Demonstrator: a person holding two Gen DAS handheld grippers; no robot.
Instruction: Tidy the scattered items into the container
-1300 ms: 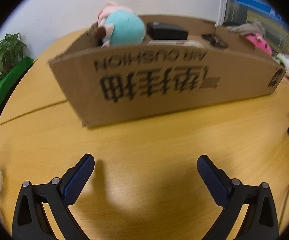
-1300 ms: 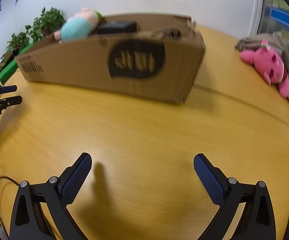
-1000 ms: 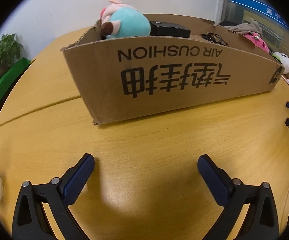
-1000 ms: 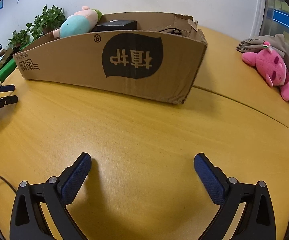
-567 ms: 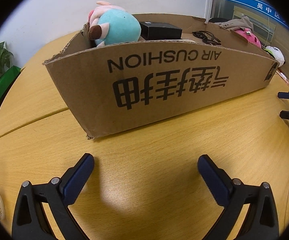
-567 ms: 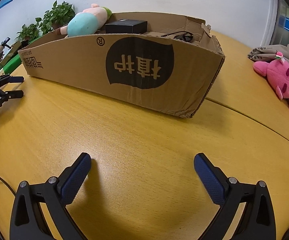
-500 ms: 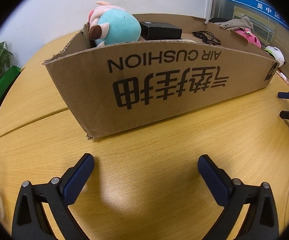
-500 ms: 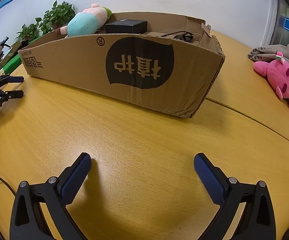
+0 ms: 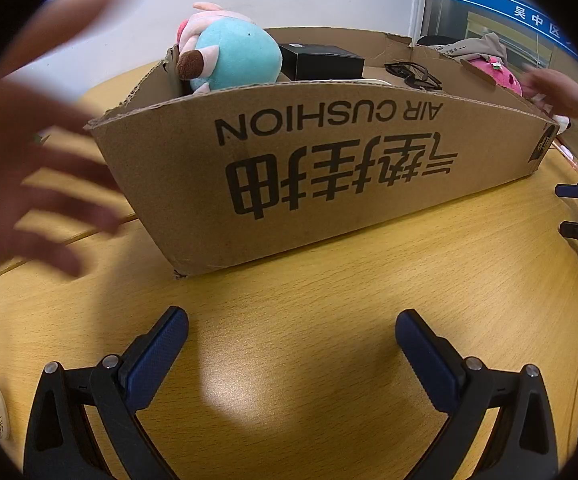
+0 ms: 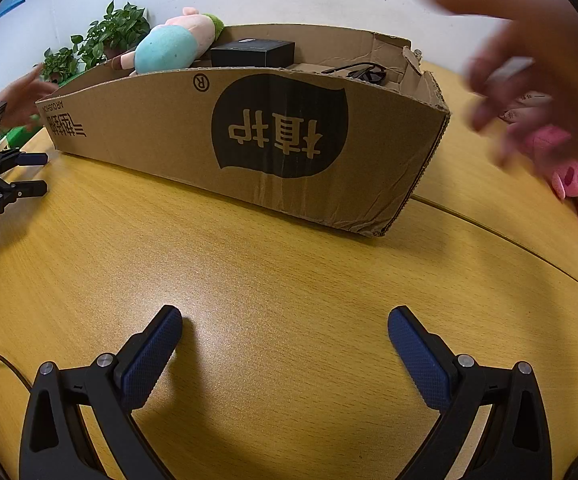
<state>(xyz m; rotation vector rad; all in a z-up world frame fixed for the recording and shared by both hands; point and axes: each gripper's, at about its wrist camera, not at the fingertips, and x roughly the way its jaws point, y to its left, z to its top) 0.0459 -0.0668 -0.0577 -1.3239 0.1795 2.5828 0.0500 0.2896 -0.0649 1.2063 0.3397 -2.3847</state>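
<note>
While both grippers rest on the desk [image 9: 329, 280] with nothing between their fingers, a cardboard box [image 9: 329, 168] stands just ahead of them, already holding a teal plush toy [image 9: 233, 60], a black carton [image 9: 321, 62] and a pair of dark glasses [image 9: 413, 76]. The left gripper [image 9: 291, 334] sits with its blue-padded fingers spread wide facing the box's long printed side; the right gripper [image 10: 285, 332], likewise splayed and empty, faces the box's right-hand end. Bare hands, blurred by motion, reach out on the outer side of each gripper: one hand [image 9: 25, 152] to the left of the left fingers, another hand [image 10: 529, 68] ahead and to the right of the right fingers, above a pink plush toy [image 10: 569, 176] lying outside the box beyond its end. Seemingly the grippers are parked while the person reaches by hand.
</note>
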